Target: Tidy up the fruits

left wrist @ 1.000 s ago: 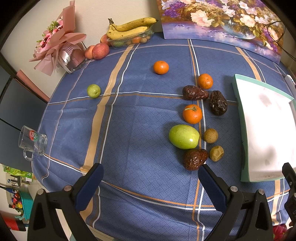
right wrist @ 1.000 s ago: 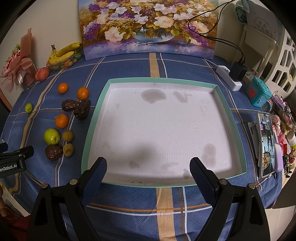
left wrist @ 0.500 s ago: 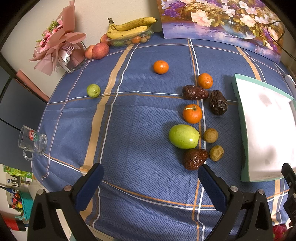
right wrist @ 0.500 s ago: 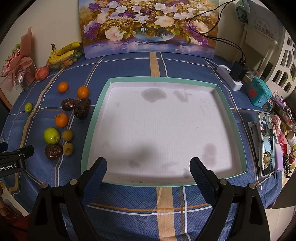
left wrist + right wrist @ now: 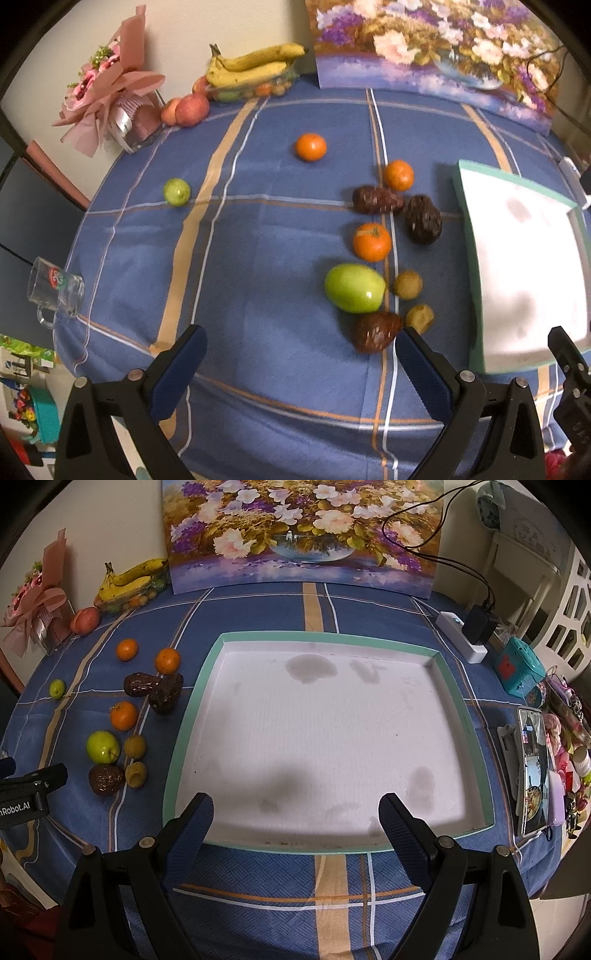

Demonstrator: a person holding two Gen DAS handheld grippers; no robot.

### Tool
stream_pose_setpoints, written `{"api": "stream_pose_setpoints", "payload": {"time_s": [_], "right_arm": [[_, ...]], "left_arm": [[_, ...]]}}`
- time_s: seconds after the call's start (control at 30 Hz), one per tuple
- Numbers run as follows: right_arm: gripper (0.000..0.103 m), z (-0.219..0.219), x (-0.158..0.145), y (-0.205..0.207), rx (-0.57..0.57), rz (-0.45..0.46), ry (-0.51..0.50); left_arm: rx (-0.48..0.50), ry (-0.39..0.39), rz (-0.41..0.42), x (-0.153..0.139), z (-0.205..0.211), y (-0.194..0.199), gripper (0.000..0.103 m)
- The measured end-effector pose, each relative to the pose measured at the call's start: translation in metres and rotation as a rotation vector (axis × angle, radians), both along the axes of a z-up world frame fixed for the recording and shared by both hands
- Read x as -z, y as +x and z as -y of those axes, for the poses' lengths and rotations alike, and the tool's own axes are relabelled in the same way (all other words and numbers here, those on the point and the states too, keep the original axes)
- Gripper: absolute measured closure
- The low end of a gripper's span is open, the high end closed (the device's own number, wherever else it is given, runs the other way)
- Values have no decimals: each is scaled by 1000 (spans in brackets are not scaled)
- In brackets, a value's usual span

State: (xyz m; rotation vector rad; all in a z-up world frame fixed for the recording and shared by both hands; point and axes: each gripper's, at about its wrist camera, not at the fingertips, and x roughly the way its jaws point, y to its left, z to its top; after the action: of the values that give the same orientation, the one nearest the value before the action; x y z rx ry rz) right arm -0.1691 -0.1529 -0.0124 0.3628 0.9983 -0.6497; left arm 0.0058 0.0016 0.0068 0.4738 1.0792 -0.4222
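Hand-held gripper [image 5: 297, 821] gapes above stained tray [image 5: 192, 701].

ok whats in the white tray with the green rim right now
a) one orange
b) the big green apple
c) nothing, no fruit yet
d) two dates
c, the tray holds only stains and shadow, while the green apple, oranges and dates all lie on the tablecloth beside it.

Loose on the cloth — three oranges [image 5: 372, 242], three dark dates [image 5: 423, 219], two brownish small fruits [image 5: 407, 284], one green apple [image 5: 354, 288], one lime [image 5: 177, 191] — plus one tray [image 5: 192, 705].
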Motion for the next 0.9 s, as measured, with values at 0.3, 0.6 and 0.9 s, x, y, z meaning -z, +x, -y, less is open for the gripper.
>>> {"api": "stream_pose_setpoints", "payload": {"time_s": [0.3, 0.6, 0.9], "right_arm": [[12, -3, -13, 34, -99, 128, 49], [13, -16, -28, 73, -210, 209, 42], [38, -12, -5, 102, -253, 149, 149]], "left_arm": [[-106, -126, 64, -21, -11, 30, 0], [-177, -134, -22, -16, -12, 55, 0], [-225, -134, -176, 19, -11, 77, 9]]}}
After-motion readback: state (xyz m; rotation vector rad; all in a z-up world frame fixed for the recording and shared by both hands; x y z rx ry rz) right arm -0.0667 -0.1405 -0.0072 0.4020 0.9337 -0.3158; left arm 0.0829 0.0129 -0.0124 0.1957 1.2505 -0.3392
